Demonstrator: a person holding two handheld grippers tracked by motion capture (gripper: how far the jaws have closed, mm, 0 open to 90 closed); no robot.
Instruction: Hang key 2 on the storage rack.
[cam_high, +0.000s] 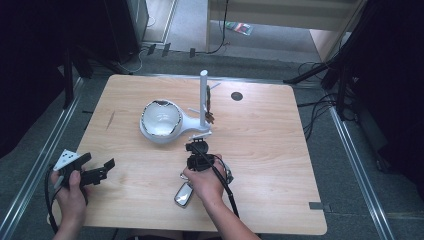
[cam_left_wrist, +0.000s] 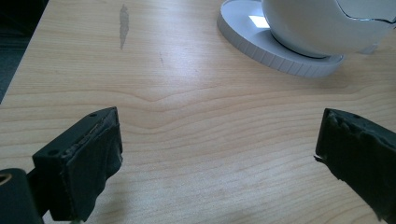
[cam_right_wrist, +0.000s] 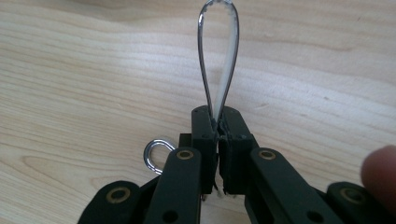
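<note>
My right gripper (cam_right_wrist: 218, 122) is shut on the narrow end of a teardrop-shaped silver loop (cam_right_wrist: 224, 70), which sticks out ahead of the pads just above the wood. A small silver ring (cam_right_wrist: 156, 153) lies beside its left jaw. In the high view the right gripper (cam_high: 196, 146) points at a white stand (cam_high: 203, 95) with pegs, where brownish keys (cam_high: 209, 110) hang. My left gripper (cam_high: 100, 161) is open near the table's left front corner, with nothing between its jaws (cam_left_wrist: 219, 135).
A white bowl (cam_high: 161, 119) with a dark, chipped-looking rim sits on the stand's round base (cam_left_wrist: 280, 53). A silver key fob (cam_high: 184, 195) lies near the front edge by the right hand. A dark round mark (cam_high: 236, 96) is at the back.
</note>
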